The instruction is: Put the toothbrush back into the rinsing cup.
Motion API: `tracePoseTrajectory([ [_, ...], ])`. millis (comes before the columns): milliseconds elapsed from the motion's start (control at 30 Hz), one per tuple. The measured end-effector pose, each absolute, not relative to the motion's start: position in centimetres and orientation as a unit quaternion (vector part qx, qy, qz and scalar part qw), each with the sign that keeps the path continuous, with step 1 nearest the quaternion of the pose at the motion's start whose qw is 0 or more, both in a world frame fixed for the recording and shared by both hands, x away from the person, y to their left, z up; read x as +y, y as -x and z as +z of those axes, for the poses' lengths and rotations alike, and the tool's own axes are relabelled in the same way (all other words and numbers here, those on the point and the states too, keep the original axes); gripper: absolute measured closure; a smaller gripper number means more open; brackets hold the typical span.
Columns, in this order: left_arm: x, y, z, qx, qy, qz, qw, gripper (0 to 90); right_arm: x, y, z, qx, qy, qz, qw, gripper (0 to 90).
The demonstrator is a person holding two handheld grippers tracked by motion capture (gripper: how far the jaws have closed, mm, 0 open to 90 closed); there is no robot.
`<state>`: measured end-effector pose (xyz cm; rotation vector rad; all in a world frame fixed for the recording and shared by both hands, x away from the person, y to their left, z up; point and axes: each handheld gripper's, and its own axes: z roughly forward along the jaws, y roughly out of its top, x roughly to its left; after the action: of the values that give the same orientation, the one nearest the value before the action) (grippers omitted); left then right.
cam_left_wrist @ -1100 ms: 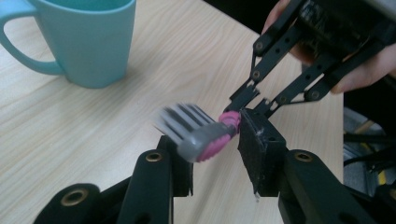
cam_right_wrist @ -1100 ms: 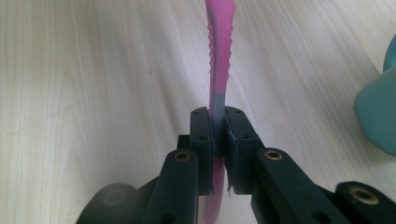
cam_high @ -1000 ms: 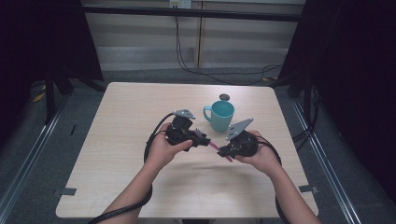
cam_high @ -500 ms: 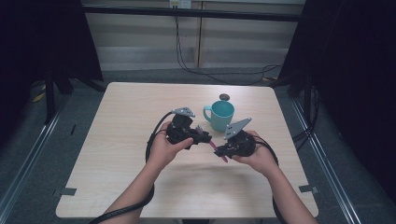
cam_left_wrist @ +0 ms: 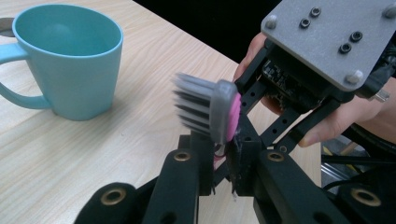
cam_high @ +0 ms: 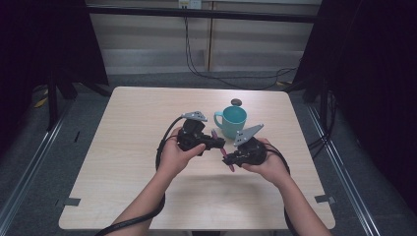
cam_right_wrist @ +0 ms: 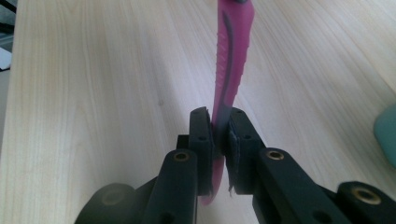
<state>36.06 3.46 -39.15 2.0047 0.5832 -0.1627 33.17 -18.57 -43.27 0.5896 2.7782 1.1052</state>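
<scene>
A pink toothbrush (cam_high: 224,151) with grey bristles hangs above the table between both grippers. My left gripper (cam_left_wrist: 222,150) is shut on its neck just below the head (cam_left_wrist: 211,109); its jaws have just been closing with the brush between them. My right gripper (cam_right_wrist: 218,123) is shut on the pink handle (cam_right_wrist: 232,56), which runs straight on from its jaws. In the high view the left gripper (cam_high: 219,143) and right gripper (cam_high: 227,158) nearly meet tip to tip. A teal cup (cam_high: 232,120) stands upright just behind them and looks empty (cam_left_wrist: 70,70).
A small dark round object (cam_high: 236,102) lies behind the cup near the far edge of the light wooden table (cam_high: 123,162). Cables trail from both grippers. Black frame posts and rails stand to the left and right of the table.
The left gripper has edged in toward the brush and its jaws now sit on the neck. The right hand has held still with the handle.
</scene>
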Motion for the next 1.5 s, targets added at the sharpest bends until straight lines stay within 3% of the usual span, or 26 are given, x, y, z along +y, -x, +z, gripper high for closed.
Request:
tracePoseTrajectory([
  [500,4.0,-35.9,-38.7,0.238,-0.846,-0.038,0.476,83.0,-18.1,-33.3,-42.9,0.891,-0.224,0.392,0.037,65.2],
  [1500,3.3,-35.9,-39.1,0.232,-0.848,-0.044,0.474,83.0,-18.4,-33.5,-41.4,0.874,-0.233,0.425,0.033,69.2],
])
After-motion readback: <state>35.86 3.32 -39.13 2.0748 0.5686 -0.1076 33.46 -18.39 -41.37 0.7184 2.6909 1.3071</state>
